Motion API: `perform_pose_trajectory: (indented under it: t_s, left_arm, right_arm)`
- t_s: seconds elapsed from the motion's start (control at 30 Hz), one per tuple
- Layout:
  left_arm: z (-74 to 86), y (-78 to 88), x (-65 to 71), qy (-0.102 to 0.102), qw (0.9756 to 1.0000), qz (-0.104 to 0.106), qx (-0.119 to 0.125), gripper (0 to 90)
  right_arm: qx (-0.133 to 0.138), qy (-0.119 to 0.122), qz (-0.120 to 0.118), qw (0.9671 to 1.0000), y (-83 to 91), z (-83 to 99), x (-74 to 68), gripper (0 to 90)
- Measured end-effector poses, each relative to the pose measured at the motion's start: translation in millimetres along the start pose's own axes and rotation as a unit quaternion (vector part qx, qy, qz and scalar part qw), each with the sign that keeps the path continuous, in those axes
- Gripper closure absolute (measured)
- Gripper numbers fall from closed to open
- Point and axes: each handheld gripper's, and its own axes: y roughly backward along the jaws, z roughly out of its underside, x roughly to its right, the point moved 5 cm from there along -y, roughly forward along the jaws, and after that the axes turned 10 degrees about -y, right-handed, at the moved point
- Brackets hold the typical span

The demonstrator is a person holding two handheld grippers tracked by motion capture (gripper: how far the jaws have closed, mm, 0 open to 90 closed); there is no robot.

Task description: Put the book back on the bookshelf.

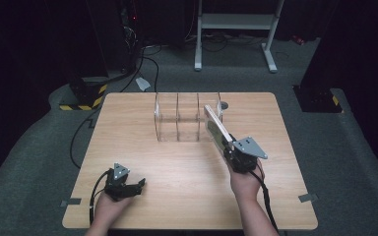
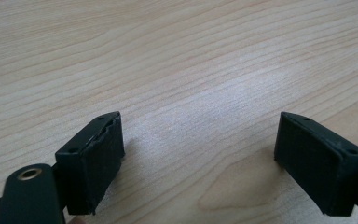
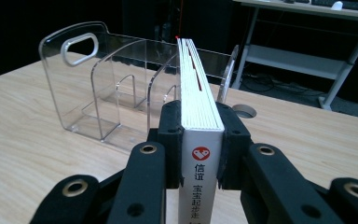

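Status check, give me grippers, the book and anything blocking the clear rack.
Right gripper shut on book, just short of clear rack. Left gripper open, empty, at table. Nothing seen blocking the rack's slots.

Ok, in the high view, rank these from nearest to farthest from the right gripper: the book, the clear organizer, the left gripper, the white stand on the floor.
1. Book, clamped in the right gripper.
2. Clear organizer, just beyond, mid-table.
3. Left gripper, near-left table corner.
4. White stand, on the floor past the table's far edge.

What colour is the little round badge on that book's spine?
Red with a white mark, on the book's white spine; clearest in the right gripper view.
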Motion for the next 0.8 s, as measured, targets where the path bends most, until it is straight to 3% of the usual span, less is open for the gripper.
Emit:
perform_pose_trajectory:
  t_s: [0.37,0.8]
  left_arm:
    - [0.2,0.2,0.3,0.001,1.0000,0.001,-0.001,15.8]
    - [0.2,0.2,0.3,0.001,1.0000,0.001,-0.001,15.8]
  right_arm:
    - [-0.004,0.005,0.009,0.9999,-34.6,-9.0,-9.6,75.6]
    - [-0.011,-0.002,0.037,0.9993,-65.7,-12.2,-5.4,75.5]
